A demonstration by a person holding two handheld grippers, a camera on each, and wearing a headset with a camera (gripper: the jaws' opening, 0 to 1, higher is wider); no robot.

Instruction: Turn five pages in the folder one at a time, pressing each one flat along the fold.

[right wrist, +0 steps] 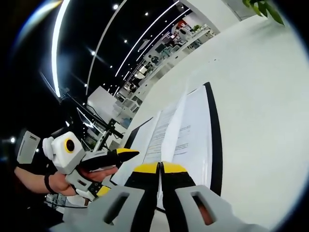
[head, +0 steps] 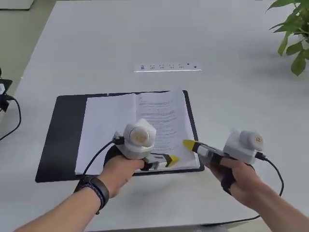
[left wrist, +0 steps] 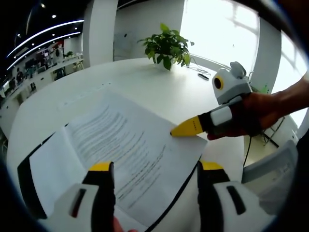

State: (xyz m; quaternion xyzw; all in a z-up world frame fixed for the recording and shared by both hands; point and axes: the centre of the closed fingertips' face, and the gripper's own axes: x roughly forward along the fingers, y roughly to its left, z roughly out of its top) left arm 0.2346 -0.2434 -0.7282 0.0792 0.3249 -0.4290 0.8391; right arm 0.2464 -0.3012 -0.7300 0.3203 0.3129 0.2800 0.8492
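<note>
One folder [head: 63, 145] lies open on the table [head: 96, 38]. Head view catches one socket strip [head: 167, 67], and left gripper view gets the plant [left wrist: 166, 46] whole. Two grippers: left gripper [left wrist: 157, 166] has jaws spread, holding nothing, and right gripper [right wrist: 160, 167] has jaws pinched together at the right page's [head: 164, 121] edge.
</note>
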